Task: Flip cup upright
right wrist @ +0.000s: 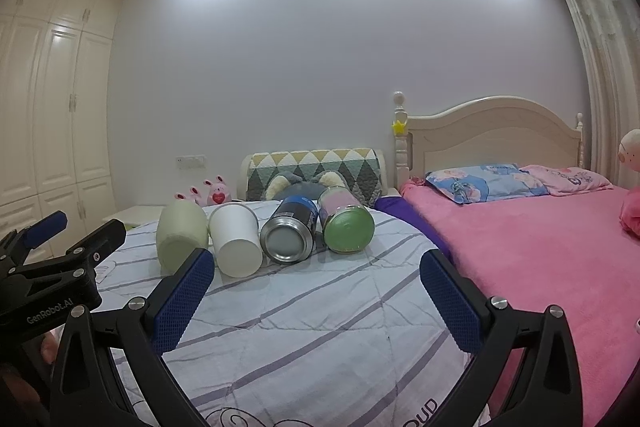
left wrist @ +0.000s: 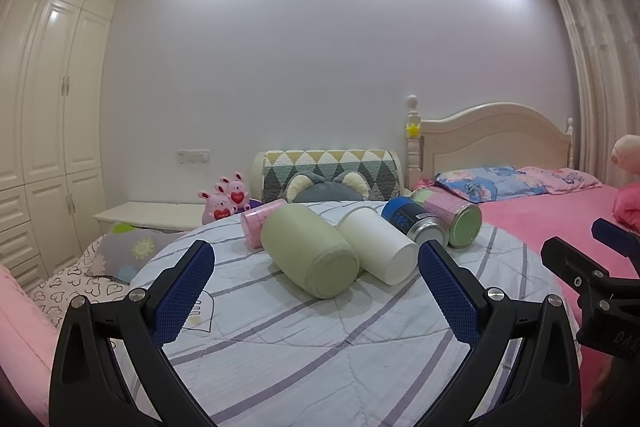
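Both sets of fingers spread wide, holding nothing. White cup (left wrist: 378,251) lying on its side on the quilt (left wrist: 304,339), wedged between green roll (left wrist: 310,253) and blue can (left wrist: 414,223). Best taken across the middle by the left gripper (left wrist: 316,291), lifted clear, then tipped base down.

left gripper (left wrist: 316,261): black frame, silver screws | fingers (left wrist: 185,297): blue dimpled pads | marking: white "GenRobot.AI"
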Demonstrator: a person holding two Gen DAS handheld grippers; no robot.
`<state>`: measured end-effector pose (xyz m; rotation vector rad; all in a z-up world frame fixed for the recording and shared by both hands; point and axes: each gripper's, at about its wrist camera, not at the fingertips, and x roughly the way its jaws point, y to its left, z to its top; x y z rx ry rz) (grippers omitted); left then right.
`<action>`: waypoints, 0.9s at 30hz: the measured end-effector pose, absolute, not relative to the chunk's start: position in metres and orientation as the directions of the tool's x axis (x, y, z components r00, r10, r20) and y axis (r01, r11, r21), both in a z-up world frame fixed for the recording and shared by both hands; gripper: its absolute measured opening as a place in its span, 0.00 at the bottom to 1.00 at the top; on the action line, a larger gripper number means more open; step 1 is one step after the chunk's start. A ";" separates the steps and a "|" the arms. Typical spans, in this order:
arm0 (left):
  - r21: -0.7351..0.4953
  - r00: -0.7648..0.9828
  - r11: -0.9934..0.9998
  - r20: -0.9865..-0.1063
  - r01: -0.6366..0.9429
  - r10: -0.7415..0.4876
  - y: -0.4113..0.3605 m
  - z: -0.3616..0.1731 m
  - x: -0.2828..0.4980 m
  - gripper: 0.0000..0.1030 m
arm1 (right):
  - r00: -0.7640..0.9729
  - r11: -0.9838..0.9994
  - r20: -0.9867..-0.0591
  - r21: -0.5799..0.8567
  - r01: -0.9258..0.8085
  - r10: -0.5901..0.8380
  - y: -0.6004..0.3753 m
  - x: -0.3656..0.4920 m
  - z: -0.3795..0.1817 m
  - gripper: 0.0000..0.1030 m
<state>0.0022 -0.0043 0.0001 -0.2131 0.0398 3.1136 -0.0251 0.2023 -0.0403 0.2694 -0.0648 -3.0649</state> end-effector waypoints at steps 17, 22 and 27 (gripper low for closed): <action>0.018 -0.984 -0.999 -0.172 -0.040 0.036 -0.003 0.007 -0.004 1.00 | -0.972 -0.995 -0.215 0.043 0.088 -0.095 0.201 -0.028 -0.029 1.00; -0.020 -0.976 -0.998 -0.207 -0.059 0.061 -0.006 0.015 -0.017 1.00 | -0.967 -0.994 -0.232 0.037 0.100 -0.106 0.199 -0.040 -0.015 1.00; -0.011 -0.965 -0.998 -0.255 -0.058 0.059 -0.004 0.021 -0.038 1.00 | -0.949 -0.992 -0.290 0.048 0.116 -0.125 0.199 -0.062 -0.006 1.00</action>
